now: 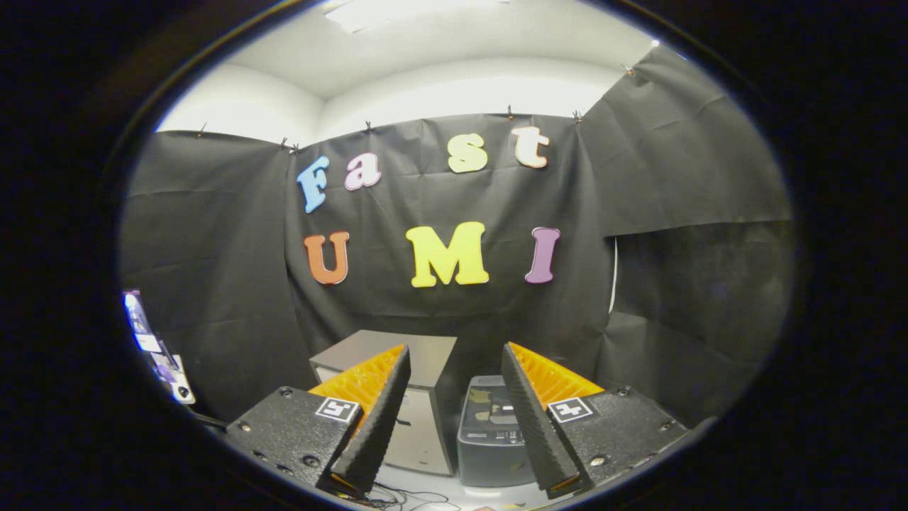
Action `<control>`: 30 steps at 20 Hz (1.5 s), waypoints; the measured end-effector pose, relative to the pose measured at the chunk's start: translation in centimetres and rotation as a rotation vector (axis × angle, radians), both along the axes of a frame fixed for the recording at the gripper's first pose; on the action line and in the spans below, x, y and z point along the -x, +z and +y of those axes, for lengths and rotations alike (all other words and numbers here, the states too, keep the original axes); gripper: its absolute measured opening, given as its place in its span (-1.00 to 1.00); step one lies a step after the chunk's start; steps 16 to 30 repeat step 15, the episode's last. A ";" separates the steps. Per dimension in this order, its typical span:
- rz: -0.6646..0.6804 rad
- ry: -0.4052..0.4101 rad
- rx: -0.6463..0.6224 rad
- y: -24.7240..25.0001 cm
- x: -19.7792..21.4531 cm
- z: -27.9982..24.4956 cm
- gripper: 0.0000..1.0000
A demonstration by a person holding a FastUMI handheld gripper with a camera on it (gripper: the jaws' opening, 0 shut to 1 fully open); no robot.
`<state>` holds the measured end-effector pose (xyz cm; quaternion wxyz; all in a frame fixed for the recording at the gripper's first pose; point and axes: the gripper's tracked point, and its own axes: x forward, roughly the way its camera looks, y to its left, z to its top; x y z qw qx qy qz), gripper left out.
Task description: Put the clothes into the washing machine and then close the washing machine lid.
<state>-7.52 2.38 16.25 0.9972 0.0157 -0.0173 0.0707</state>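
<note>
- Washing machine, a small dark grey box-shaped toy-sized unit with a panel on its top (489, 433), stands on the pale surface (454, 493) beyond the fingers, seen in the gap between them, slightly right of the middle.
- Its lid looks to lie flat on top, though the view is low and dim there, so I would not swear it is closed.
- Clothes cannot be made out with any certainty; a few small scraps at the near edge of the surface are too cut off to name.
- Just left of the machine, touching or almost touching it, stands a taller grey cabinet-like box with a light front (397, 404), partly hidden behind the left finger.
- The gripper (454, 419) is held level and well back from the machine, its orange-backed black ribbed fingers (376, 419) spread wide with nothing between them, probably so the target stays framed in the gap during the approach.
- Thin dark cables (404, 497) trail over the surface near the fingertips.
- A judgement only: the task seems at its very start, with the garment yet to be found and picked up.
- Far left, a pale device with a lit screen (152, 348) leans by the black cloth wall.
</note>
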 end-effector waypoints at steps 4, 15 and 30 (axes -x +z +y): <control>-0.027 0.033 0.013 0.4 -0.4 0.5 0.66; -0.008 0.087 0.028 -0.1 -1.2 2.6 0.66; -0.008 0.087 0.028 -0.1 -1.2 2.6 0.66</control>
